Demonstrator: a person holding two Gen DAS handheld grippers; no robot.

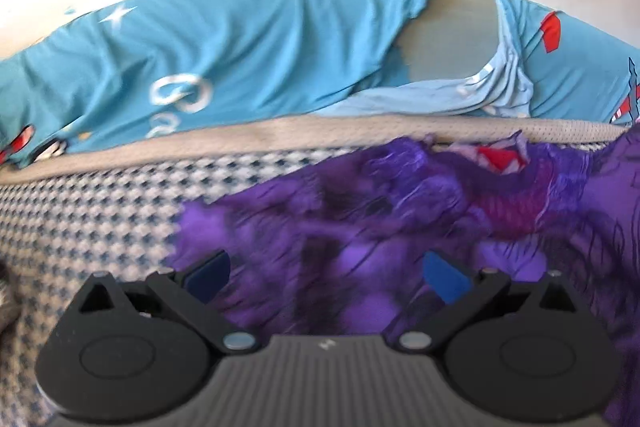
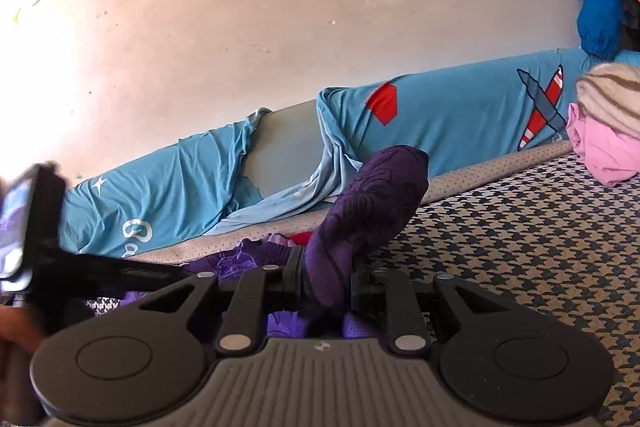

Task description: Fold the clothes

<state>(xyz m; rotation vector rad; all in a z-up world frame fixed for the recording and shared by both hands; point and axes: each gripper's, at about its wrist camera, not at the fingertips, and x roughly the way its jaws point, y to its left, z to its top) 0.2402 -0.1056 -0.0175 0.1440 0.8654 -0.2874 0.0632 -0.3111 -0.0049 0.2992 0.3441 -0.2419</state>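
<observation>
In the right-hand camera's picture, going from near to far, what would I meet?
Tongs pinching the purple garment → beige mattress edge → blue airplane-print sheet → pale wall.

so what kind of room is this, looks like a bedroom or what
Most likely a bedroom, with the folding done on a bed. The houndstooth cover spreads like bedding, a blue printed sheet runs along the plain wall, and clothes are piled at the far end. The right gripper grips a purple garment.

Hidden / blurred bits
Purple garment motion-blurred, cut off at right edge; right tool tips buried in cloth; left tool blurred in right wrist view.
</observation>
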